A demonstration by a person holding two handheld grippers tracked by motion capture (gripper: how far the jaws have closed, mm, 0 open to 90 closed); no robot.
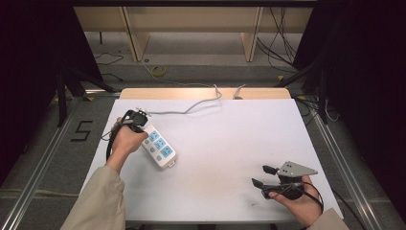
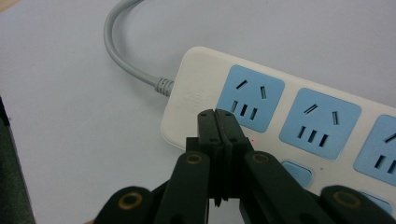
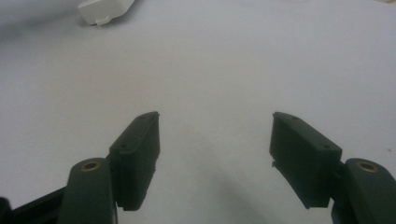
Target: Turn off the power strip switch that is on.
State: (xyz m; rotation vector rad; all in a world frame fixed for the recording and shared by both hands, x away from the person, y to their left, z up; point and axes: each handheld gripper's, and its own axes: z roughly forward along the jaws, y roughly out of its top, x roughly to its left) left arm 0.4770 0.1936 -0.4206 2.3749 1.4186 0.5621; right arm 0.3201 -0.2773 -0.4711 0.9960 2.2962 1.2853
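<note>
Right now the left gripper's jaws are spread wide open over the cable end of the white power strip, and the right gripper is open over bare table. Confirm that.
Not quite. The left gripper has its jaws pressed shut, tips together, as the left gripper view shows. The rest holds: it sits over the cable end of the power strip, and the right gripper is open above bare table.

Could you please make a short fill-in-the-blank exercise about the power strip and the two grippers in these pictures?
1. The sockets of the power strip are coloured ____.
2. The jaws of the left gripper are ____, with their tips over the strip's cable end.
3. The jaws of the right gripper are ____, with nothing between them.
4. A grey ____ runs from the strip toward the far edge of the table.

Missing words: blue; shut; open; cable
</note>
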